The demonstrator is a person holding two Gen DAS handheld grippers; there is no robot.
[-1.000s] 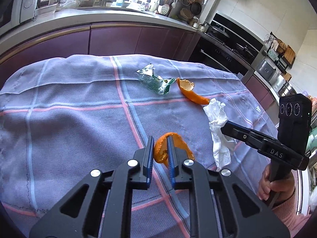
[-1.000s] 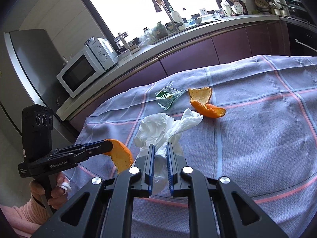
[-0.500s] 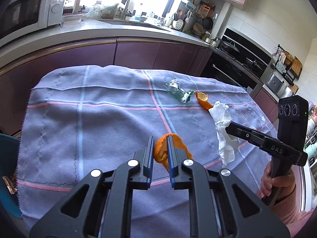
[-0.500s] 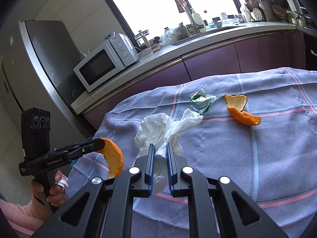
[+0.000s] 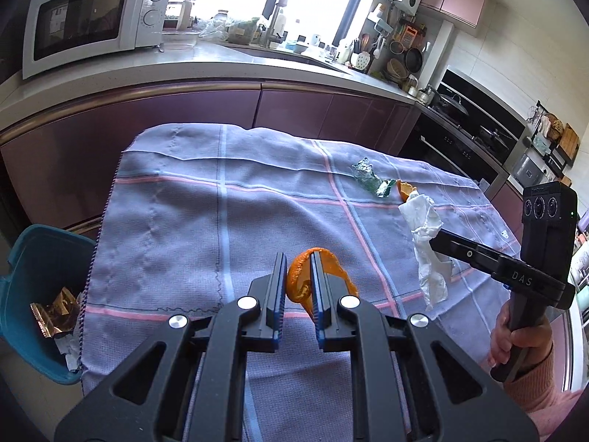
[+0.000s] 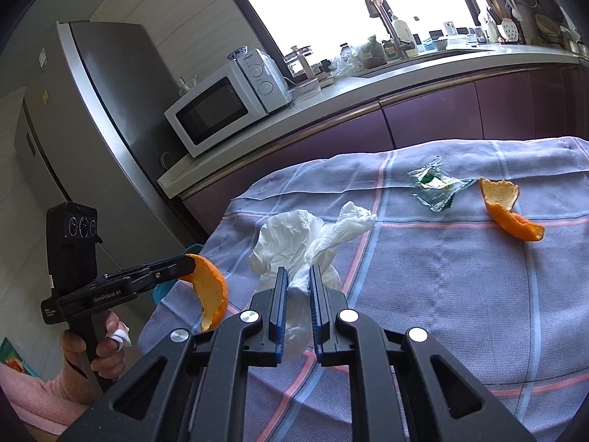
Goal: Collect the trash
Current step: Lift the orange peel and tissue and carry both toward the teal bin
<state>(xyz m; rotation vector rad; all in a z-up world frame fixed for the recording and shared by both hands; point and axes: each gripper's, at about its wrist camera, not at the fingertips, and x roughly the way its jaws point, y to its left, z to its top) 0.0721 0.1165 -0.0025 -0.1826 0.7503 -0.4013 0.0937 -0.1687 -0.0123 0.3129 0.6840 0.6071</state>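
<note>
My left gripper (image 5: 297,266) is shut on a curled piece of orange peel (image 5: 299,280), held above the purple checked tablecloth (image 5: 184,228). In the right wrist view that left gripper (image 6: 189,266) shows at the left with the peel (image 6: 211,291) hanging from its tips. My right gripper (image 6: 294,280) is shut on a crumpled white tissue (image 6: 294,243); in the left wrist view the right gripper (image 5: 436,239) carries the tissue (image 5: 427,243) at the right. A green-and-clear wrapper (image 6: 434,188) and a second orange peel (image 6: 510,213) lie on the cloth farther back.
A teal bin (image 5: 33,258) with foil and paper scraps in it stands on the floor off the table's left corner. Purple cabinets (image 5: 184,118), a counter with a microwave (image 5: 92,14) and a tall fridge (image 6: 81,140) lie behind. A hand in a pink sleeve holds each gripper handle.
Both grippers have swung left across the table, each still holding its item. The teal bin has come into the left wrist view, and the wrapper and second peel have shifted right and away.
</note>
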